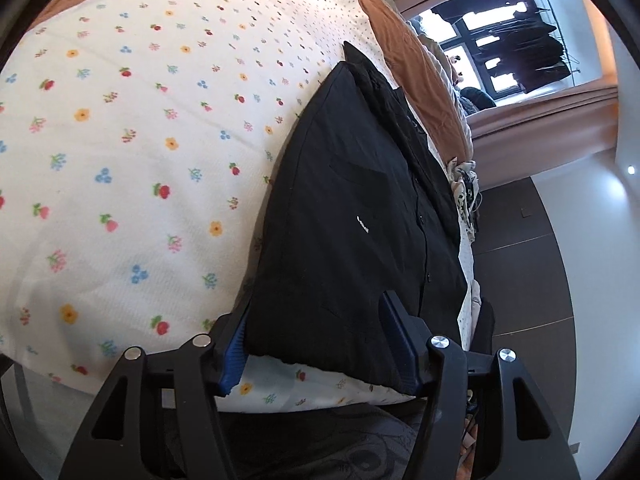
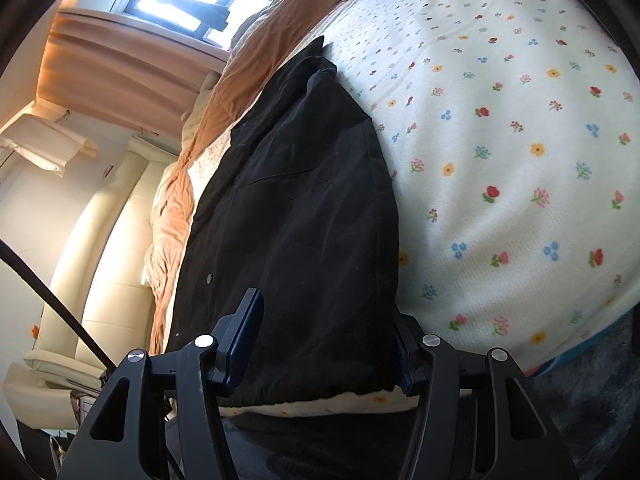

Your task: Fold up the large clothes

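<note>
A black jacket [image 1: 344, 216] lies lengthwise on a white flowered blanket [image 1: 120, 140], sides folded in, with a small white logo and dark snaps. My left gripper [image 1: 316, 332] is open, its blue-padded fingers straddling the jacket's near hem; one finger sits on top of the cloth, the other at its left edge. In the right wrist view the same jacket [image 2: 296, 220] runs away from me on the blanket [image 2: 500, 160]. My right gripper [image 2: 324, 340] is open too, one finger on the cloth and the other at the jacket's right edge, partly hidden by it.
An orange quilt [image 1: 416, 64] lies bunched along the bed's far side, also seen in the right wrist view [image 2: 240, 80]. A window with hanging dark clothes [image 1: 516, 40] and curtains are beyond. A cream padded headboard [image 2: 112, 240] stands left. Dark floor [image 1: 520, 272] runs beside the bed.
</note>
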Motion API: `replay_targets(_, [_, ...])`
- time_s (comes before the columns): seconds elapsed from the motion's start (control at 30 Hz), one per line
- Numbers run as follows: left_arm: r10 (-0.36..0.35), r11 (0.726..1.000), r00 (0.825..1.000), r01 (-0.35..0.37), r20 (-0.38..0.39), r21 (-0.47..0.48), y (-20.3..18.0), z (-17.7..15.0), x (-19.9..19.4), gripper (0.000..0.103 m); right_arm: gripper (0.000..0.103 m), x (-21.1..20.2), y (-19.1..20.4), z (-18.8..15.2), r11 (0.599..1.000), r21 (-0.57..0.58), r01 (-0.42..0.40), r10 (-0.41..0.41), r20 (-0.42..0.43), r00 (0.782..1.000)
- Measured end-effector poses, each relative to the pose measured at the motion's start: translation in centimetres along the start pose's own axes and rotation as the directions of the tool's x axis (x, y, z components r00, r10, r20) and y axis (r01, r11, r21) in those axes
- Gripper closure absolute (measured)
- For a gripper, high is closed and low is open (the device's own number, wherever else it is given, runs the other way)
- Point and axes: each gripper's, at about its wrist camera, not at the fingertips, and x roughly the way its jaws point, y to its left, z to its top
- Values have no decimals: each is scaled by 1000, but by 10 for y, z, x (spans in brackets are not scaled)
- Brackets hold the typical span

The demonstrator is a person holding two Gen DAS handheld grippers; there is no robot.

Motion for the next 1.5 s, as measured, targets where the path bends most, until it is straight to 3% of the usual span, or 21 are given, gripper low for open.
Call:
replay_targets(0.03, [-3, 1000, 1000, 3, 3, 2, -1, 0, 2, 42, 63, 1, -1, 0, 1000, 5, 12, -12, 5, 1000])
replay_targets(0.07, [-1, 1000, 1000, 1, 9, 3, -2, 1, 3, 49, 80, 2, -3, -1, 999, 14, 32, -32, 8, 999])
replay_targets(0.1, [29, 1000, 999, -29, 19, 3, -3, 1, 3, 68, 86, 2, -6, -1, 998, 35, 56, -57, 15, 998])
replay_targets(0.2, [45, 999, 998, -44, 50, -25, 1, -1, 0, 85, 95, -6, -2, -5, 998, 38, 50, -52, 43, 998])
replay_targets(0.27, [52, 999, 995, -53, 79, 5, -5, -4, -7, 86, 98, -14, 7, -8, 999, 8, 54, -54, 68, 996])
replay_targets(0.6, [-12, 996, 981, -6, 192, 90, -50, -9, -63, 90, 100, -73, 46, -10, 997, -77, 0, 14, 183, 983])
replay_targets(0.8, [-87, 989, 962, 52, 259, 140, -81, -20, -115, 90, 100, -127, 72, -14, 989, -135, -54, 85, 234, 969])
replay_targets(1.07, [-192, 968, 918, 118, 347, 223, -125, -40, -191, 90, 100, -200, 99, -33, 967, -221, -130, 190, 279, 941])
replay_targets(1.3, [-282, 940, 872, 166, 401, 298, -160, -71, -249, 90, 100, -262, 109, -50, 940, -278, -201, 289, 327, 900])
replay_targets(1.5, [-347, 915, 832, 199, 433, 352, -177, -93, -288, 90, 100, -290, 113, -63, 917, -325, -230, 343, 350, 872])
